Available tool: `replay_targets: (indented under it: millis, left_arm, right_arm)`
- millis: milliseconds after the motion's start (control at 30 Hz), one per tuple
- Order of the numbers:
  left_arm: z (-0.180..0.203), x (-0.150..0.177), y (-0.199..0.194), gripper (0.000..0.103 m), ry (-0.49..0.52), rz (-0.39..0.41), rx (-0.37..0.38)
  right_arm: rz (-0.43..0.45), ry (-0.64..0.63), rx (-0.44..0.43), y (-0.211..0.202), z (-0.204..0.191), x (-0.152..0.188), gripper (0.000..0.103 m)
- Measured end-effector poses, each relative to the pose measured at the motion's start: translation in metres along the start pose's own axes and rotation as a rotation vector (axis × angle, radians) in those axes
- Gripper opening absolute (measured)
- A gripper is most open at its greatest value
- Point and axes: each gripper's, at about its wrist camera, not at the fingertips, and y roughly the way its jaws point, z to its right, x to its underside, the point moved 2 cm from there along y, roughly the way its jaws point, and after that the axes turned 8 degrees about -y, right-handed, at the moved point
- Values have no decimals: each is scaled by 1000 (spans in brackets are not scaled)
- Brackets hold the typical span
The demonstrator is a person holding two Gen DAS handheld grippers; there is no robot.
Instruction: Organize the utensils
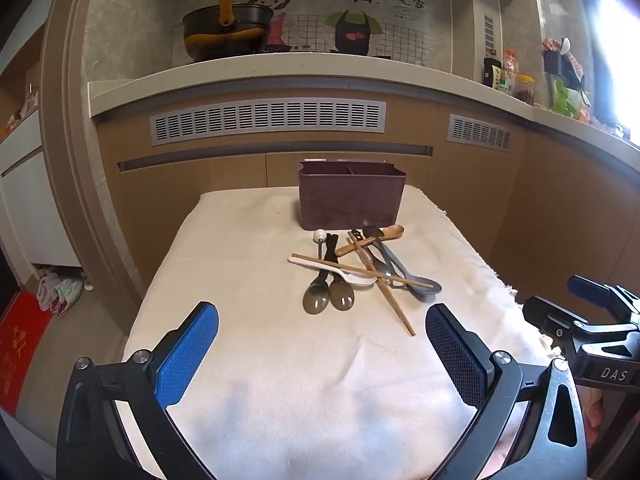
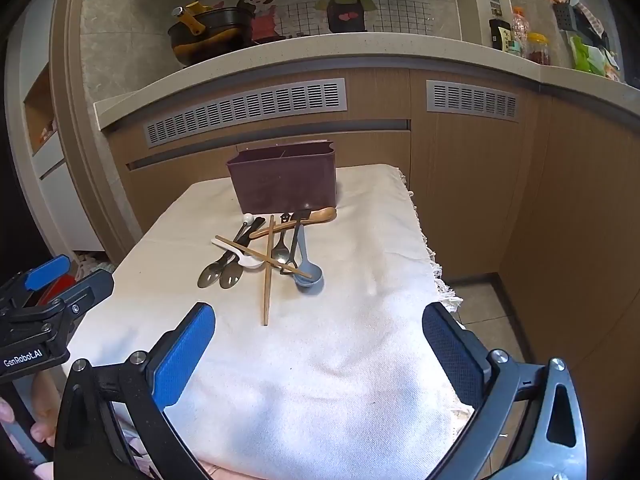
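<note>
A dark maroon utensil holder [image 1: 351, 196] [image 2: 284, 182] with a divider stands at the far end of a white cloth-covered table [image 1: 248, 344] [image 2: 352, 320]. In front of it lies a pile of utensils: two crossed wooden chopsticks [image 1: 386, 288] [image 2: 267, 276], a white spoon [image 1: 344, 274] [image 2: 240, 254], two dark spoons [image 1: 329, 300] [image 2: 220, 276], a grey-blue spoon [image 1: 420, 284] [image 2: 308, 272], a wooden spoon [image 1: 380, 236] [image 2: 308, 218]. My left gripper [image 1: 322, 332] is open and empty, near the table's front. My right gripper [image 2: 319, 330] is open and empty, short of the pile.
Brown kitchen cabinets [image 1: 540, 200] with vent grilles stand behind the table. A counter [image 1: 280, 64] above carries a black pot [image 1: 226, 32] and jars [image 1: 520, 88]. The table's fringed right edge [image 2: 440, 280] drops to a tiled floor. The other gripper shows at the right edge [image 1: 592, 332] and the left edge [image 2: 40, 312].
</note>
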Motion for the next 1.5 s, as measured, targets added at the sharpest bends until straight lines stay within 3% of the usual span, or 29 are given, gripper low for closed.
replay_targets:
  millis: [1500]
  left_arm:
    - [-2, -3, -5, 103, -2, 3, -12]
  right_arm:
    - [21, 3, 28, -7, 0, -6, 103]
